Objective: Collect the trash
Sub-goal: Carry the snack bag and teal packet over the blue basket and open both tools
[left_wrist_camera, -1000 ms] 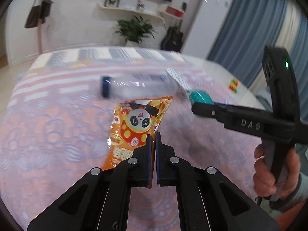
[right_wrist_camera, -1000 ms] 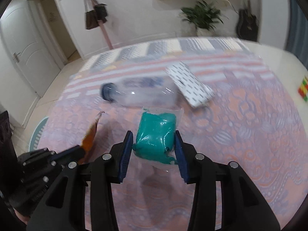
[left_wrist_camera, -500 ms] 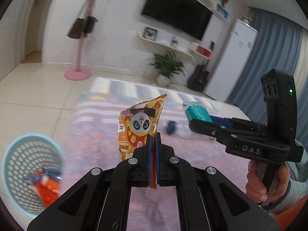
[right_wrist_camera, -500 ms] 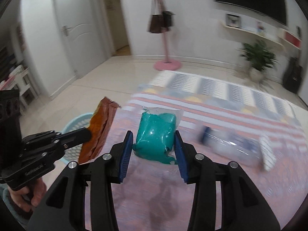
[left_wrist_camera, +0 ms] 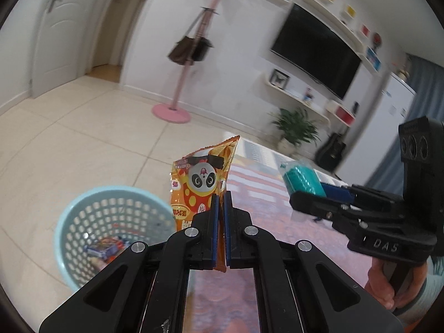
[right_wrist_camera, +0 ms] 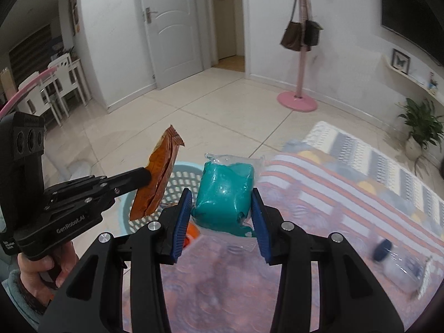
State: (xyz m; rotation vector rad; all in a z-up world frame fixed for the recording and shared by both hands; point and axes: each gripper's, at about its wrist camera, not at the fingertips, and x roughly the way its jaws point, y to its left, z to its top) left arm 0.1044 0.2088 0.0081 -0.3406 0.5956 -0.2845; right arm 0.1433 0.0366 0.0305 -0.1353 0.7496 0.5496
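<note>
My left gripper (left_wrist_camera: 219,208) is pinched fully together on the lower edge of the orange snack bag (left_wrist_camera: 201,179), which stands up ahead of the pads with its panda print facing me. My right gripper (right_wrist_camera: 222,212) sits partly open, both blue pads pressing the sides of the teal packet (right_wrist_camera: 224,197) in its clear wrap, so each claw has one piece of trash in hand. Just beyond and below the left claw, off to its left, is the light blue basket (left_wrist_camera: 83,211) on the tiled floor, with a few wrappers already in the bottom; from the right claw it shows ahead and slightly left, partly hidden behind the snack bag. I judge this as the carry step, with the drop not yet made. Next I need each claw directly over the basket's mouth before I let the pads part, the left one first since it is nearer. Both grippers point forward and downward, side by side, the right one tilted steeper. Behind the right claw, to its right, a clear bottle (right_wrist_camera: 399,260) lies on the patterned rug (right_wrist_camera: 333,194), waiting to be collected.
</note>
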